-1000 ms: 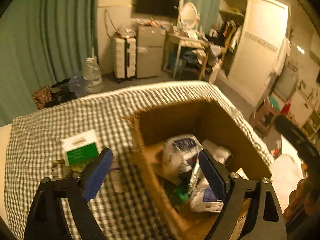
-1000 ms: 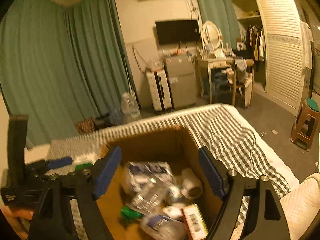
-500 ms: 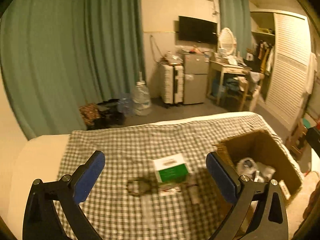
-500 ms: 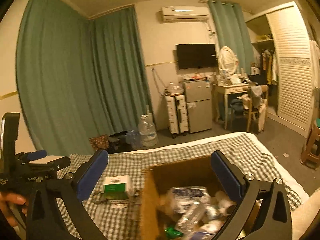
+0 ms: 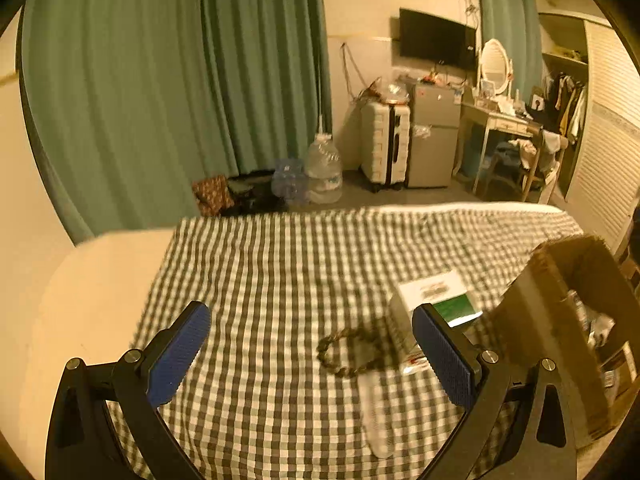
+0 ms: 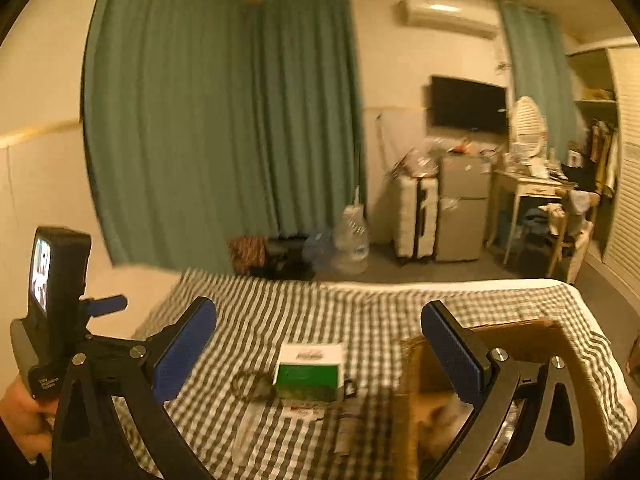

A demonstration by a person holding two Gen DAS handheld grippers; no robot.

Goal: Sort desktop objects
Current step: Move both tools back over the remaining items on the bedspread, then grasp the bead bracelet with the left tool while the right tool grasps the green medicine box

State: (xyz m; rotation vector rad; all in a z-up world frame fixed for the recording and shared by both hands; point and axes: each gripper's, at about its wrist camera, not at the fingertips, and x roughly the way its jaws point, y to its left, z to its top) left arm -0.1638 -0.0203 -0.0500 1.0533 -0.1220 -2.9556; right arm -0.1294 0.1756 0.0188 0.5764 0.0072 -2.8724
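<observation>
Checked cloth is covering the bed (image 5: 280, 280) while I am holding my left gripper (image 5: 312, 344) and right gripper (image 6: 320, 348) wide apart, empty. Toward its right edge, the cardboard box (image 5: 560, 320) is already holding several items; the green-and-white box (image 6: 310, 368), beaded loop (image 5: 352, 352) and clear packet (image 5: 376, 416) beside it are still waiting.

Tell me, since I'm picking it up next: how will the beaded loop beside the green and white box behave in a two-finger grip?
The beaded loop lies slack on the checked cloth, so it will probably dangle limply. Its small rounded beads may slip between flat pads. It looks light.
</observation>
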